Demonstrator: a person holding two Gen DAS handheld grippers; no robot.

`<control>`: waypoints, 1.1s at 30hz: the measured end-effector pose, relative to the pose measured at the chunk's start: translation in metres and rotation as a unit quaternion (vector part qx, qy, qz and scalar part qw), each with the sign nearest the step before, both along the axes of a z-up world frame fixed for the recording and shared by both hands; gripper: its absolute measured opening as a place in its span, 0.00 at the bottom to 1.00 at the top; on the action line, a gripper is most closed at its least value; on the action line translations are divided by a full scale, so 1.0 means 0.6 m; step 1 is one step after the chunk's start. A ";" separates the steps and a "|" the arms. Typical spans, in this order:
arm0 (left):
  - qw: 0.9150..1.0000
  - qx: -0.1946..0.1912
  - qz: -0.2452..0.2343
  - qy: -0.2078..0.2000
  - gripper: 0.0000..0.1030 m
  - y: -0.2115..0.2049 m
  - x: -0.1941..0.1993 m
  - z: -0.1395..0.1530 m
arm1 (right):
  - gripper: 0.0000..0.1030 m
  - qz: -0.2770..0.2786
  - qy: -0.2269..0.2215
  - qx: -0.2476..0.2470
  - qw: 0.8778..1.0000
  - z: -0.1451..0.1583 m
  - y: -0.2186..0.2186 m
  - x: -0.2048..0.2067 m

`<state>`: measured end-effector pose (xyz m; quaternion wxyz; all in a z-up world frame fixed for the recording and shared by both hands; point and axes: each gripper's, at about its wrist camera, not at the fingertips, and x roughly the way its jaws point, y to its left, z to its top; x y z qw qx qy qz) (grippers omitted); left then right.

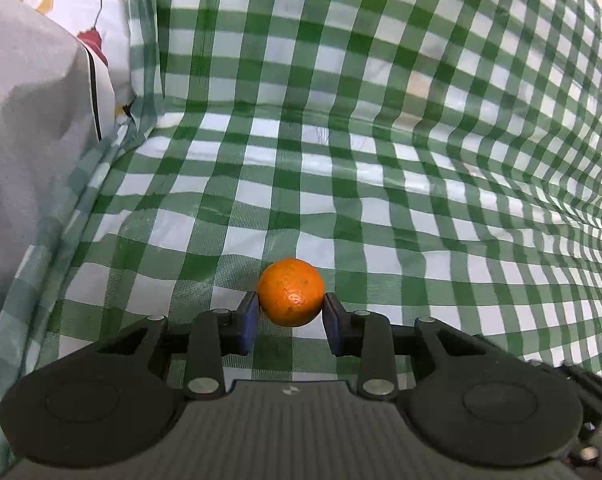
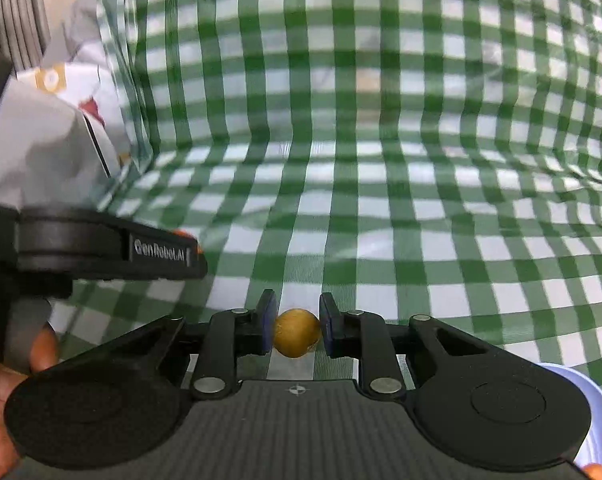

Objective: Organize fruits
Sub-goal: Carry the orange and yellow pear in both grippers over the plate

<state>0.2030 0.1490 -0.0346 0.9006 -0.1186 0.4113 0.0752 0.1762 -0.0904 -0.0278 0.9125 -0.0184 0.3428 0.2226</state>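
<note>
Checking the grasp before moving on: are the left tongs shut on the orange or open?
Shut on it. The left tongs have both blue pads pressed against the sides of the orange.

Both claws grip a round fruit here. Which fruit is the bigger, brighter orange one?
The orange in the left claw. The brown-yellow fruit in the right claw is smaller and duller.

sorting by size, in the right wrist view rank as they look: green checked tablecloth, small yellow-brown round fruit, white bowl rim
1. green checked tablecloth, fills most of the view
2. white bowl rim, only partly in frame, so true size unsure
3. small yellow-brown round fruit
</note>
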 end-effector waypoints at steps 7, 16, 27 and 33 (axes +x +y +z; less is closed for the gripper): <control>1.000 0.011 -0.012 -0.024 0.36 -0.018 -0.050 0.033 | 0.24 -0.017 -0.029 0.035 0.999 0.065 -0.068 -0.053; 0.998 0.030 -0.042 -0.039 0.36 -0.051 -0.134 0.066 | 0.24 -0.037 -0.051 0.033 0.997 0.092 -0.182 -0.137; 0.988 0.038 -0.126 -0.080 0.36 -0.148 -0.287 0.097 | 0.24 -0.061 -0.069 0.021 0.996 0.087 -0.269 -0.216; 0.983 0.060 -0.149 -0.084 0.36 -0.184 -0.293 0.088 | 0.24 -0.060 -0.101 -0.016 0.993 0.080 -0.301 -0.229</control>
